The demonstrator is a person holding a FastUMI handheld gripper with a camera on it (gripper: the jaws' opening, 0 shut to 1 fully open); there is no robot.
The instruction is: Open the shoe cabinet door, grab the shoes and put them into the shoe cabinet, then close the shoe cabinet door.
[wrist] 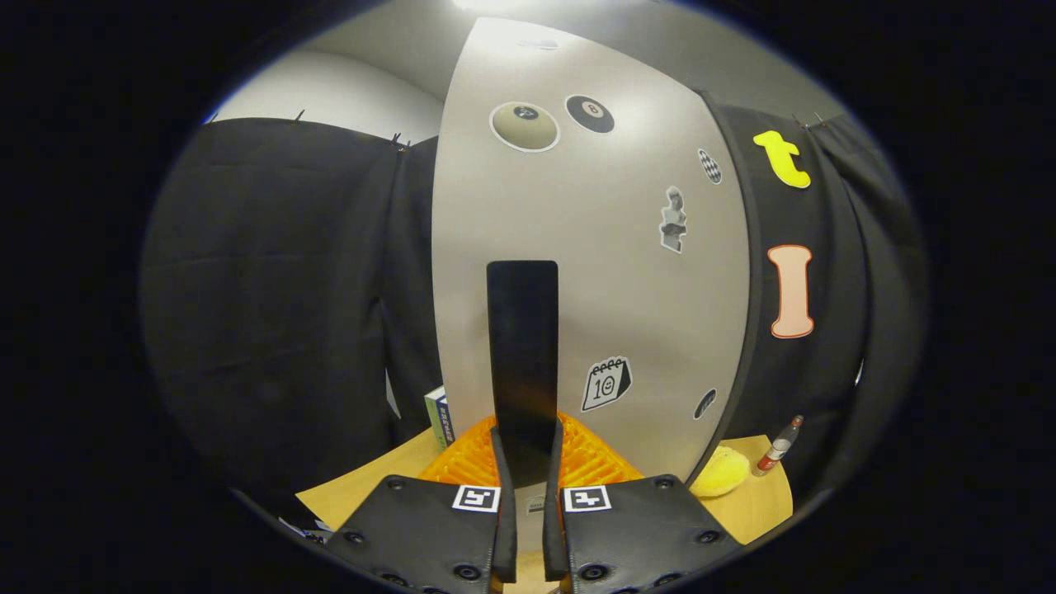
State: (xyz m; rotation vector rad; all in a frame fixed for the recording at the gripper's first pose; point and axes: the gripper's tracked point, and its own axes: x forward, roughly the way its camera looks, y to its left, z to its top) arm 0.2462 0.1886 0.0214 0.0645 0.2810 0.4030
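The gripper [528, 450] sat nearly closed, its two fingers [501, 478] pressed on either side of the lower end of a tall black handle [522, 346] that stood upright on the shoe cabinet door [594, 272]. Just below the handle, on both sides of the fingers, lay an orange ribbed mat or tray [462, 462] on the wooden worktop [363, 487]. To the left of the mat, against the foot of the door, stood a small box [439, 417] with blue and white print. To the right, near the door's lower corner, a yellow rounded sponge-like thing [719, 481] rested on the worktop, and just beside it stood a small bottle [777, 447] with a red label. The pale grey door rose close ahead of the gripper and bore several stickers: a calendar sticker [606, 384] beside the handle, a small figure [673, 219] higher up, and two billiard-ball stickers [590, 113] near the top. Black cloth hung behind on both sides
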